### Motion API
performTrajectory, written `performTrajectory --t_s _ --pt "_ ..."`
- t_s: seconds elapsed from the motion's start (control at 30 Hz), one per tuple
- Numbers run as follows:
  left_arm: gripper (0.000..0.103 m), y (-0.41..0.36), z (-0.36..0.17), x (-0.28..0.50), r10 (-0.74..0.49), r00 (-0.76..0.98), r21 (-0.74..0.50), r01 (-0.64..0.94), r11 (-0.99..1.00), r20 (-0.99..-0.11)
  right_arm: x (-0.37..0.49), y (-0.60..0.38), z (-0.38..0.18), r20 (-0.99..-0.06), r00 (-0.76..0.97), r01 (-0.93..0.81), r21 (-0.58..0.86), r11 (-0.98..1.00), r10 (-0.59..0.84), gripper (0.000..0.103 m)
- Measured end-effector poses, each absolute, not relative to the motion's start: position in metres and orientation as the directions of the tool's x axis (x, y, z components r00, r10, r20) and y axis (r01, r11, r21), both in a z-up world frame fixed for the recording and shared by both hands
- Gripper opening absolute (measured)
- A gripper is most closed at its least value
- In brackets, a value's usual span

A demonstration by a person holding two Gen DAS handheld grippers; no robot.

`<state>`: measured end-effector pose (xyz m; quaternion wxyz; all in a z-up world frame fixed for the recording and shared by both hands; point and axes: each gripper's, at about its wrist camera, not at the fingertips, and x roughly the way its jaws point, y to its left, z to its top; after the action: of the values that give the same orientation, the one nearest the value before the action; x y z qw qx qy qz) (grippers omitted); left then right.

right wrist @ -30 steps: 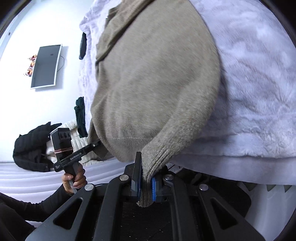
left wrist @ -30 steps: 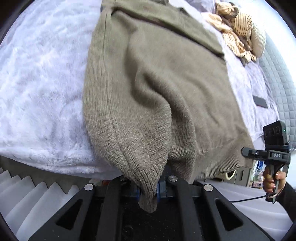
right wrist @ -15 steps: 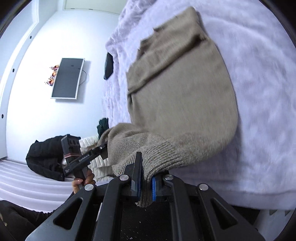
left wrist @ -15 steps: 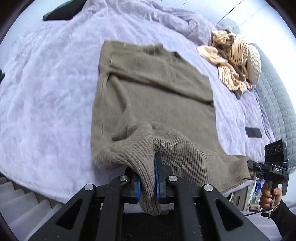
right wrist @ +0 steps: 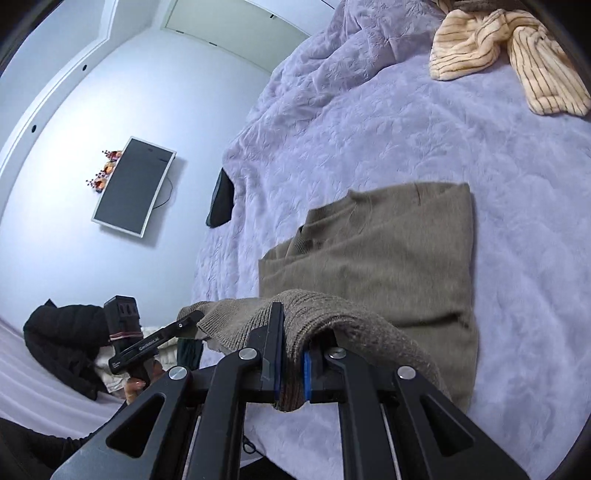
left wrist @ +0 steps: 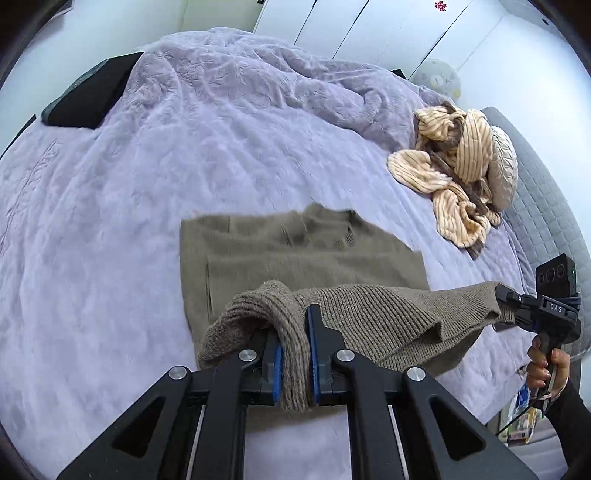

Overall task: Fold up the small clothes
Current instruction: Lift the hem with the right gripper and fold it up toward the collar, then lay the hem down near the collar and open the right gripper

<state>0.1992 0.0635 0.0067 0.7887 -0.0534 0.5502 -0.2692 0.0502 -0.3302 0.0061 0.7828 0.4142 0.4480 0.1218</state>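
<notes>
Your left gripper (left wrist: 295, 354) is pressed together on the ribbed hem of the olive sweater (left wrist: 295, 254), the knit bunched between its blue pads. Your right gripper (right wrist: 290, 365) pinches the same hem at its other corner. The hem hangs lifted between the two tools, stretched fairly taut, while the rest of the sweater lies flat just beyond them, neckline at the far end.

The sweater rests on a lavender bedspread (left wrist: 147, 184) with an embossed pattern, rumpled toward the far side. A cream striped garment (left wrist: 454, 166) lies well apart from the sweater, beside a pale round cushion (left wrist: 504, 173).

The left wrist view shows your right hand (left wrist: 546, 373) on its grip and white wardrobe panels (left wrist: 369, 29) behind the bed. Only the right wrist view shows the wall-mounted screen (right wrist: 133, 192), a black jacket (right wrist: 62, 339) and your left hand (right wrist: 138, 384).
</notes>
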Motion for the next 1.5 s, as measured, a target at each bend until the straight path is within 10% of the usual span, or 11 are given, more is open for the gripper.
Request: performTrajectory --t_s 0.5,0.7,0.8,0.9,1.13,1.43,1.47,1.5 --pt "0.012 0.056 -0.111 0.31 -0.325 0.197 -0.259 0.302 0.918 -0.925 0.157 -0.362 -0.134 -0.803 0.416 0.519 0.595 0.614 0.427 0.015" --pt "0.013 0.052 -0.11 0.3 -0.335 0.146 -0.265 0.361 0.894 -0.931 0.158 -0.359 -0.118 -0.799 0.414 0.507 0.6 0.62 0.435 0.054" --pt "0.013 0.044 -0.114 0.303 -0.327 0.11 -0.266 0.372 0.889 -0.939 0.154 -0.367 -0.114 -0.768 0.447 0.534 0.64 0.552 0.458 0.054" --pt "0.053 0.039 -0.119 0.309 -0.363 0.086 -0.311 0.358 0.881 -0.928 0.146 -0.37 -0.112 -0.753 0.46 0.553 0.658 0.512 0.47 0.054" --pt "0.078 0.036 -0.115 0.315 -0.409 0.051 -0.363 0.37 0.855 -0.911 0.14 -0.368 -0.079 -0.823 0.453 0.516 0.555 0.653 0.342 0.054" --pt "0.078 0.012 -0.141 0.334 -0.442 -0.049 -0.425 0.386 0.819 -0.896 0.175 -0.373 -0.107 -0.909 0.332 0.498 0.397 0.771 0.254 0.054" --pt "0.078 0.011 -0.142 0.334 -0.437 -0.051 -0.42 0.392 0.819 -0.898 0.177 -0.372 -0.111 -0.913 0.319 0.497 0.391 0.775 0.256 0.05" --pt "0.078 0.01 -0.143 0.333 -0.432 -0.052 -0.415 0.397 0.818 -0.901 0.178 -0.37 -0.113 -0.917 0.311 0.496 0.38 0.781 0.249 0.024"
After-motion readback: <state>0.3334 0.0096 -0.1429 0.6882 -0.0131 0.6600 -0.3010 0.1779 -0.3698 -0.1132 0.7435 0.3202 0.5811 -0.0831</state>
